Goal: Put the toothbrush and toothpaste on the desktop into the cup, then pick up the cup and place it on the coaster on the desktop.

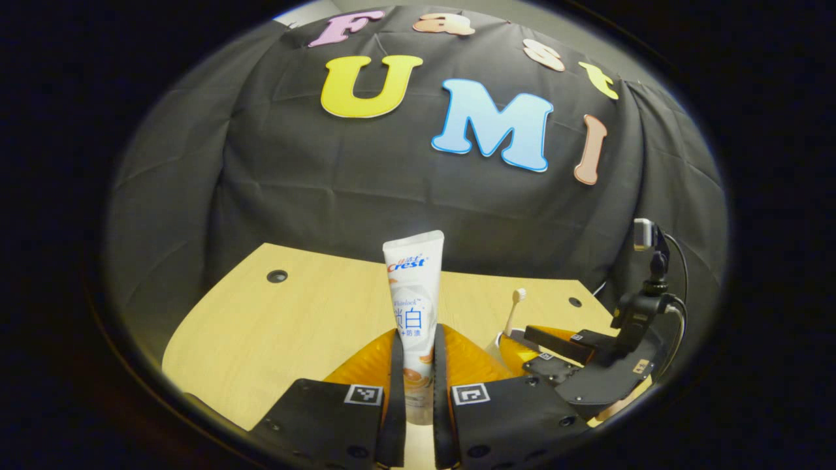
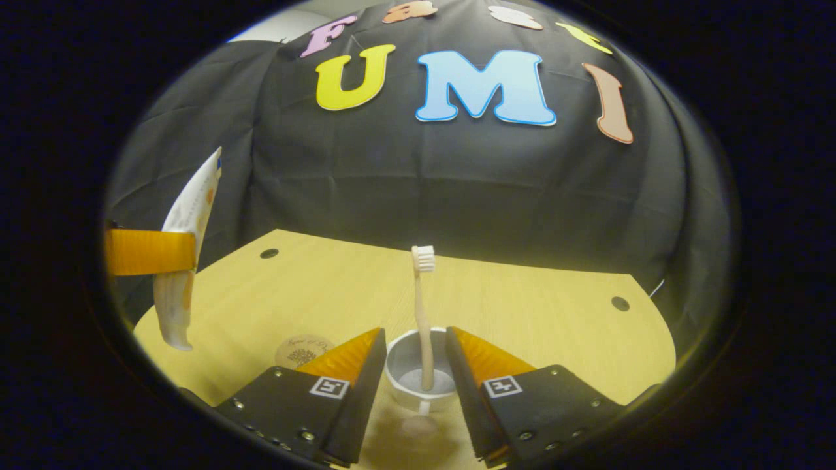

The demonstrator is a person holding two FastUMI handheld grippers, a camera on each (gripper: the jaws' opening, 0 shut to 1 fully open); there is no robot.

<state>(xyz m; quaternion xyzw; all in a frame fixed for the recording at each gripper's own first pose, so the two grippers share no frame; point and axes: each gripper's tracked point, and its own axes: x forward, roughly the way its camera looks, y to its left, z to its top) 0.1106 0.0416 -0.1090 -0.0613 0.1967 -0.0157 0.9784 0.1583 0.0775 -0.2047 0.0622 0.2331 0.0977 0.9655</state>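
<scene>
The left gripper (image 1: 418,385) is closing both fingers on the lower body of a white plastic toothpaste tube with orange print (image 1: 414,307), which is standing upright with its flat crimped end at 12 o'clock and is lifted above the light wooden desktop (image 1: 281,326). In the right gripper view the same tube (image 2: 189,215) is hanging at 9 o'clock, clear of the table, with its lower end free in the air. The right gripper (image 2: 418,378) is standing open, holding nothing, with its two fingers on either side of a small white round cup (image 2: 418,372) but apart from its wall. A cream-coloured toothbrush with white bristles (image 2: 423,313) is already standing in this cup, leaning slightly, head at 12 o'clock. The main risk seems to be this: the tube is soft and smooth, so it may be slipping or bending in the grip, and if it is coming down off-centre it may strike the rim or the toothbrush and tip the light cup. The open right fingers, being near the cup, could also push it. A round tan coaster with a dark tree drawing (image 2: 304,349) is lying at 10 o'clock from the cup, near it; the cup is not yet on it.
</scene>
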